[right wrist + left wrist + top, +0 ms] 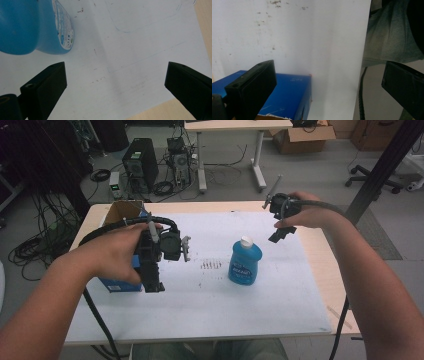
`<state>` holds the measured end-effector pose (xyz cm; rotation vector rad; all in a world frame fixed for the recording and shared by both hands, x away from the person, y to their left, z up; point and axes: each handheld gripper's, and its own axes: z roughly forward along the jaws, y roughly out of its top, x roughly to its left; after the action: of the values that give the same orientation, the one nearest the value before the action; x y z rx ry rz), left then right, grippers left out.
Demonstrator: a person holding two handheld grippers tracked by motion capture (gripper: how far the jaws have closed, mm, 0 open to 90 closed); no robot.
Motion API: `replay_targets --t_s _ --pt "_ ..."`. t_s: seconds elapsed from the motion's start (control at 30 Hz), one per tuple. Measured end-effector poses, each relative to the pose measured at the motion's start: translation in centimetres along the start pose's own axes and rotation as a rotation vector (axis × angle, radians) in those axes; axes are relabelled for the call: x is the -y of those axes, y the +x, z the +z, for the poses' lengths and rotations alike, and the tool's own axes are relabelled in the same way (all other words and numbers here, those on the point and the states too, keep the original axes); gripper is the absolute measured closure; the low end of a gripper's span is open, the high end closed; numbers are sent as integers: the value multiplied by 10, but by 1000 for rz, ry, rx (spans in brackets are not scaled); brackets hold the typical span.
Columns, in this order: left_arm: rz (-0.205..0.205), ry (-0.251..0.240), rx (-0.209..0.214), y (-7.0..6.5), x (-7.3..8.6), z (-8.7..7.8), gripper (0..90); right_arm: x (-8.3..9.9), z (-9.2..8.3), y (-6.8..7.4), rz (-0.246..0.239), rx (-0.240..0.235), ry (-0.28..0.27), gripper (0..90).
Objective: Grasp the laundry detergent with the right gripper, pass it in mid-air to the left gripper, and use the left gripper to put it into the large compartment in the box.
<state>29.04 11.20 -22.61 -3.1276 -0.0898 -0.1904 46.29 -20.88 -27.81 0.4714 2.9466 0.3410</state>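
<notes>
Blue bottle standing upright on white sheet, near centre of table, slightly toward right edge. Translucent blue body, white cap, printed label on front; cap on. In right gripper view, rounded blue wall with small-print label, resting on sheet.

Left claw held above table near left edge, over blue box; jaws wide apart, nothing between. Right claw held above far right part of table, apart from bottle; jaws wide apart, empty. No contact with bottle from either claw.
</notes>
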Motion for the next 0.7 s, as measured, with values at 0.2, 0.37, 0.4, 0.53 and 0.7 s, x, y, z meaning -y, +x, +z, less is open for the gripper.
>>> replay_targets --t_s 0.2,0.37,0.4,0.53,0.7 --pt "-1 9 11 3 -1 10 2 13 -1 10 -2 -4 -26 41" --pt "-1 8 16 5 -1 17 2 20 1 20 -12 -12 -67 41" --pt "-4 5 17 5 0 19 2 22 1 22 -12 -10 -73 41" --pt "-3 7 24 6 0 24 2 27 3 30 -17 -14 -96 41" --pt "-4 9 29 5 -1 31 2 34 7 37 -11 -18 -124 41"
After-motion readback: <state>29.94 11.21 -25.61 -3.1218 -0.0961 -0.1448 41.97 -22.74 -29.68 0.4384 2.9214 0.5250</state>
